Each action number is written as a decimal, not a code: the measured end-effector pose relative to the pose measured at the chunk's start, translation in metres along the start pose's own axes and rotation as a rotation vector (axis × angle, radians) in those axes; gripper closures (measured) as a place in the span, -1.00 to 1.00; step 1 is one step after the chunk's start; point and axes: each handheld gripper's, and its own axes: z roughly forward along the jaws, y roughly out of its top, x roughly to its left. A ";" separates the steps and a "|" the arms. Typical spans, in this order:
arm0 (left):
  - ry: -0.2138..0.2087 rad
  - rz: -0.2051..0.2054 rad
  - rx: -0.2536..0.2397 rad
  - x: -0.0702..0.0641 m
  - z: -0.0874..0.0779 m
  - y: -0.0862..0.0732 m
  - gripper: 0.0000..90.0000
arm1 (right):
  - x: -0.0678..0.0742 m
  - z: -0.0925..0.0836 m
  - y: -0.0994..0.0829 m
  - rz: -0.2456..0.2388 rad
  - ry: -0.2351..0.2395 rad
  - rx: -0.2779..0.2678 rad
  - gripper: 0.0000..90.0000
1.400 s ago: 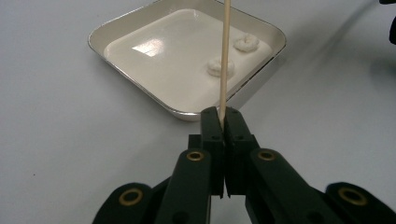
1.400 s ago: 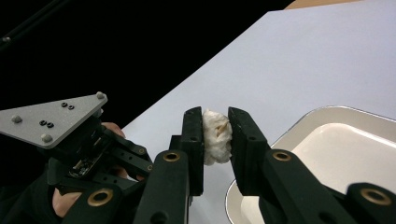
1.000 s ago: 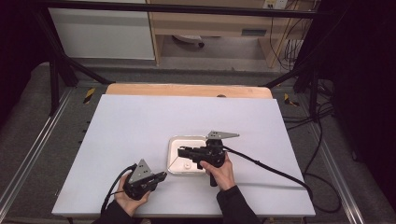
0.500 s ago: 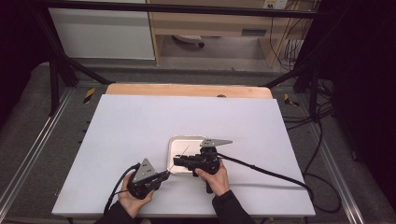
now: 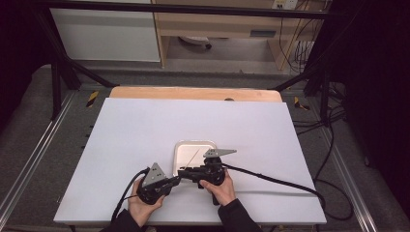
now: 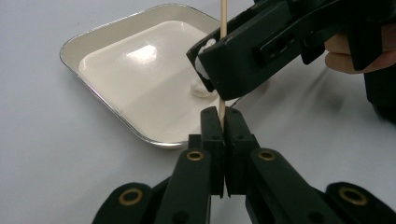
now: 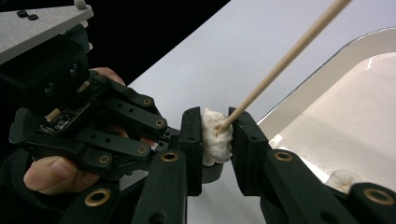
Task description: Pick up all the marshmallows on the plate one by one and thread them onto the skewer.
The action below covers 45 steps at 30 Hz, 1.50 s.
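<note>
My left gripper (image 6: 222, 114) is shut on the lower end of a thin wooden skewer (image 6: 223, 18), which rises up and away over the tray. My right gripper (image 7: 215, 121) is shut on a soft white lump (image 7: 214, 140), and the skewer (image 7: 289, 51) pokes into this lump from the upper right. In the high view the left gripper (image 5: 176, 181) and the right gripper (image 5: 183, 171) meet tip to tip at the near edge of the white metal tray (image 5: 193, 145). A second white lump (image 6: 201, 88) lies in the tray.
The tray (image 6: 93, 37) sits near the front middle of a white table (image 5: 145, 130), which has a wooden strip (image 5: 193, 93) along its far edge. Black cables (image 5: 270, 181) trail from both grippers across the near right of the table.
My right gripper has come down and toward the near edge, from over the tray to the left gripper's tips. The left hand has barely moved.
</note>
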 end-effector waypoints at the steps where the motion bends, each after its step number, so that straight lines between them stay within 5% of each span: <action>1: -0.001 0.001 -0.001 0.000 0.000 0.000 0.97 | 0.000 -0.001 0.001 -0.002 -0.001 0.002 0.68; 7: 0.004 -0.008 0.002 0.002 -0.002 -0.001 0.97 | 0.004 -0.008 0.007 -0.035 -0.029 -0.009 0.24; 11: 0.011 -0.011 -0.001 0.005 -0.006 -0.001 0.97 | 0.005 -0.016 0.013 -0.080 -0.097 0.003 -0.09; 21: 0.013 -0.015 0.002 0.007 -0.009 -0.002 0.97 | 0.006 -0.032 0.026 -0.175 -0.187 0.023 -0.54; 27: 0.013 -0.018 0.015 0.009 -0.011 -0.004 0.97 | 0.001 -0.040 0.030 -0.249 -0.265 0.092 -0.76; 35: 0.013 -0.018 0.028 0.011 -0.013 -0.005 0.97 | -0.013 -0.042 0.026 -0.313 -0.357 0.200 -0.76; 45: 0.010 -0.015 0.039 0.011 -0.014 -0.005 0.97 | -0.029 -0.038 0.014 -0.355 -0.398 0.278 -0.38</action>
